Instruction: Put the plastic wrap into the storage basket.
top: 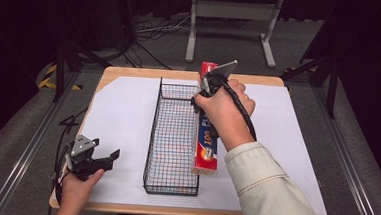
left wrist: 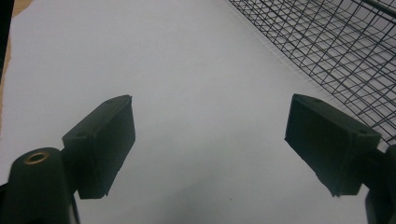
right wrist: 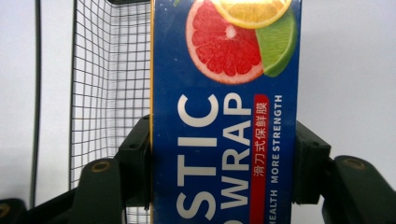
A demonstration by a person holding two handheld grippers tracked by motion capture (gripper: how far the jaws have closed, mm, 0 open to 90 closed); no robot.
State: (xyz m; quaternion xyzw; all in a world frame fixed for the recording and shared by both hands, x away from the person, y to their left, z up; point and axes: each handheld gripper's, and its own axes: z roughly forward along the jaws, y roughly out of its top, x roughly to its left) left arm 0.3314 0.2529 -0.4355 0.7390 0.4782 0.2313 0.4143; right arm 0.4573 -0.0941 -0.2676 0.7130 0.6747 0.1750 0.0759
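my right gripper [right wrist: 223, 182] clamped across the plastic wrap box [right wrist: 224, 116], just beside the wire basket [top: 172, 136], my left gripper [left wrist: 210, 144] wide open, holding nothing

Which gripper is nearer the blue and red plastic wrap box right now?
Right. The right gripper is clamped on the blue and red plastic wrap box beside the black wire basket; the left gripper rests open across the basket.

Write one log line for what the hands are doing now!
right gripper: shut on plastic wrap box | beside wire basket | left gripper: open
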